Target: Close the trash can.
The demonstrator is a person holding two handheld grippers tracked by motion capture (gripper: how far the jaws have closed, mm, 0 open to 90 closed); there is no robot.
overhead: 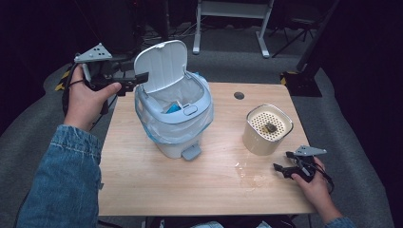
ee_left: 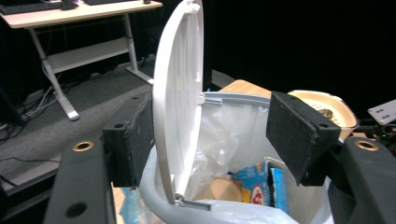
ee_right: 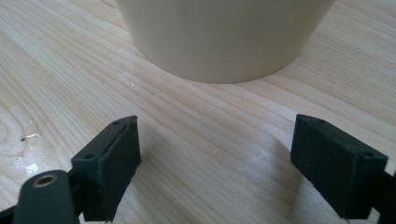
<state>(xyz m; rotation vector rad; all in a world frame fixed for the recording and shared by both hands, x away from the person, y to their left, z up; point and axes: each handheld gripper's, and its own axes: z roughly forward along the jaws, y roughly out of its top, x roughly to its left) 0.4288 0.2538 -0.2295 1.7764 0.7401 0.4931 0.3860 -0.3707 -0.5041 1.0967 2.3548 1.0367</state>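
The left gripper [overhead: 138,78], jaws wide apart, is reaching around the raised lid [ee_left: 180,100] of the bin [overhead: 173,128] mid-table, and the right gripper [overhead: 283,161], also apart, is waiting beside the cream cup [overhead: 266,130]; a hard push could tip the bin.

Bin [overhead: 171,124] pale blue-grey, lid [overhead: 160,64] white, ribbed inside. Liner [ee_left: 229,135] clear plastic. Packet [ee_left: 256,184] in bin blue with red-white mark. Cup [overhead: 266,130] cream, top dotted with small holes. Table [overhead: 142,175] light wood grain. Grippers black: left [ee_left: 210,135], right [ee_right: 217,163]. Sleeve [overhead: 62,180] blue denim. Floor [overhead: 228,57] grey carpet.
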